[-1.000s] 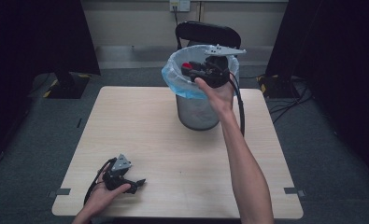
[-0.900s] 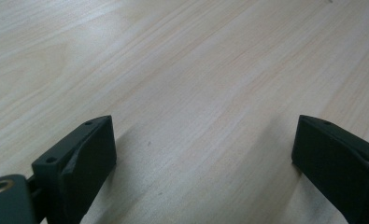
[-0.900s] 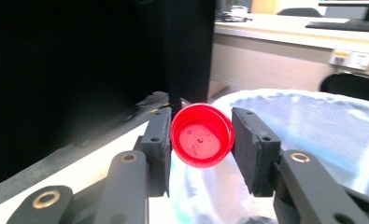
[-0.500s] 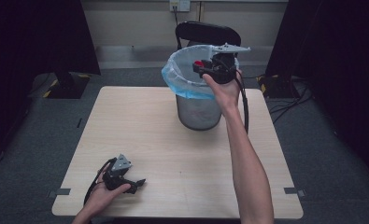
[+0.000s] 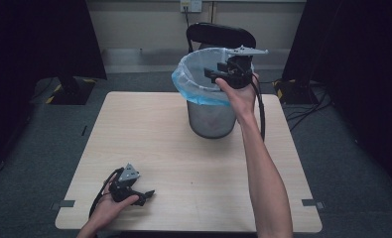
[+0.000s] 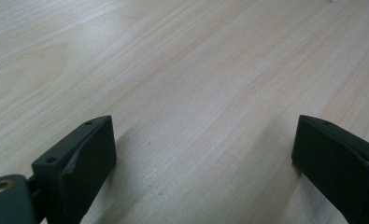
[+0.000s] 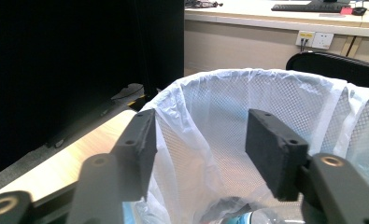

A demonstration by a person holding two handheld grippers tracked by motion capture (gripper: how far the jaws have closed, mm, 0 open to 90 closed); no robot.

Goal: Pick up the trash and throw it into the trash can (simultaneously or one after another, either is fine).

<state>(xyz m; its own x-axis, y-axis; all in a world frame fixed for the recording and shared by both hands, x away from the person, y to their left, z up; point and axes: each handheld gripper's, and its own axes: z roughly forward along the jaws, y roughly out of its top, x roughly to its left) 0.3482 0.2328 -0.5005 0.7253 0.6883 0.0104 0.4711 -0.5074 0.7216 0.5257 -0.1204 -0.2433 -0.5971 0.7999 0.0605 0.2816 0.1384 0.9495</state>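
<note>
desk: light wooden rectangular desk (image 5: 149, 144), grey carpet floor around it
bin: grey metal mesh waste bin (image 5: 211, 116) with white-blue plastic liner (image 5: 193, 87), upright at far middle of desk, liner folded over rim
bin contents: something dark and a clear item low down in right claw view (image 7: 247, 212), too unclear to name
right claw: right claw (image 5: 217, 75) held by right hand (image 5: 240, 96) above bin mouth, jaws apart, nothing between them; in right claw view (image 7: 198, 140) jaws point down into liner (image 7: 219, 121)
left claw: left claw (image 5: 145, 196) in left hand (image 5: 109, 210), low on near-left corner of desk, jaws wide apart, nothing held; left claw view (image 6: 203, 154) has bare wood (image 6: 187, 70) between the jaws
spacing: claws well apart
background: black chair (image 5: 221, 34) behind bin, wall socket (image 5: 191, 6), dark curtains both sides
</note>
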